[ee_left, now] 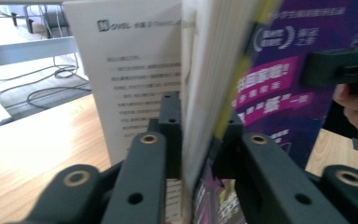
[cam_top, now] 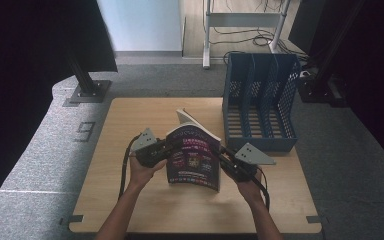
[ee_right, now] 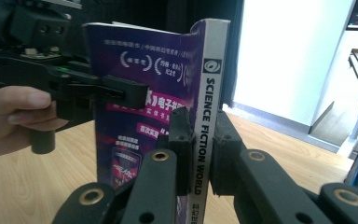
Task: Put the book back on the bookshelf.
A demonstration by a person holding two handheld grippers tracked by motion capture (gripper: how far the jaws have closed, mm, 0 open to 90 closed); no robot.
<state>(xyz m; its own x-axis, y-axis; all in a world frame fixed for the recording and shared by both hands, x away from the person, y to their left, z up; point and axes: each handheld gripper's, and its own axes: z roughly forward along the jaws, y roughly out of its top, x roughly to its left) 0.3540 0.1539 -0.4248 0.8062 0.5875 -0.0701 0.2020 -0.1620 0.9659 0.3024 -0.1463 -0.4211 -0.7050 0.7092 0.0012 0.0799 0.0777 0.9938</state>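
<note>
1. While the magazine [cam_top: 194, 157] stands upright near the middle of the surface [cam_top: 130, 200], its purple cover faces the person and its front edge fans open toward the far side.
2. Clamped on the spine, the right tool [ee_right: 199, 140] has its two black jaws pressed against either side of the white strip that reads SCIENCE FICTION WORLD.
3. Opposite it, the left tool [ee_left: 198, 135] straddles the page block at the open edge (the inner jaw sits flat against the pages, the other jaw beside the cover); whether both pads press I cannot tell, so its grip looks loose at best.
4. Judged from this, lifting and standing the magazine up is done, with both tools steadying it.
5. Left to do, most likely: carry it to the blue file rack [cam_top: 260, 100] at the far right corner of the surface and slide it into a slot; all the slots that can be seen look unfilled.
</note>
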